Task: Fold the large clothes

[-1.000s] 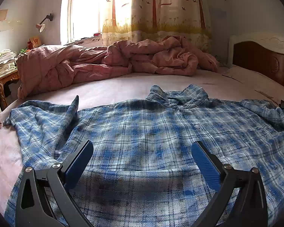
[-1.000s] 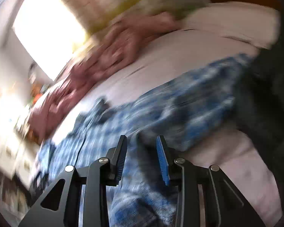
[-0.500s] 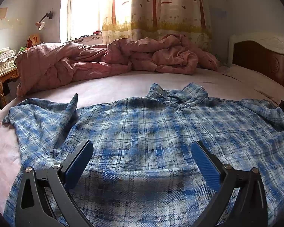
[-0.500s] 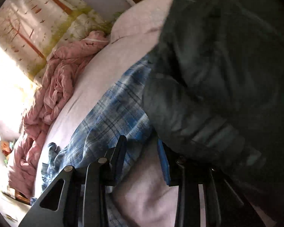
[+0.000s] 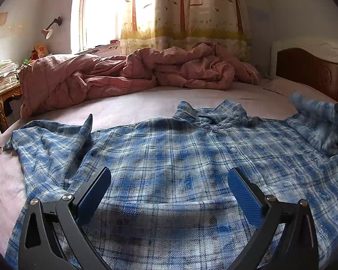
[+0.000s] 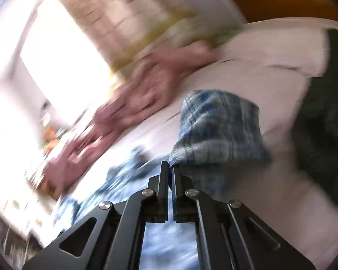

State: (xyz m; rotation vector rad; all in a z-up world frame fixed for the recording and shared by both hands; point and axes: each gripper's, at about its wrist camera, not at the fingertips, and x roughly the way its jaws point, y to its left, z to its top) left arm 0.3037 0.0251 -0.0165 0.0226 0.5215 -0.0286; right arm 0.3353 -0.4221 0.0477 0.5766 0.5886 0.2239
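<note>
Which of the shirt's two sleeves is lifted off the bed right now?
The sleeve pinched in the right hand-held gripper, nearer the headboard, is raised. The other sleeve, toward the window side, lies flat on the bed.

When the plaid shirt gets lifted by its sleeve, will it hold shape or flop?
Probably flop: the sleeve droops in soft folds from the shut right gripper. The plaid shirt lies in wrinkles on the bed, so it looks thin and light. The body would likely trail and drag.
</note>
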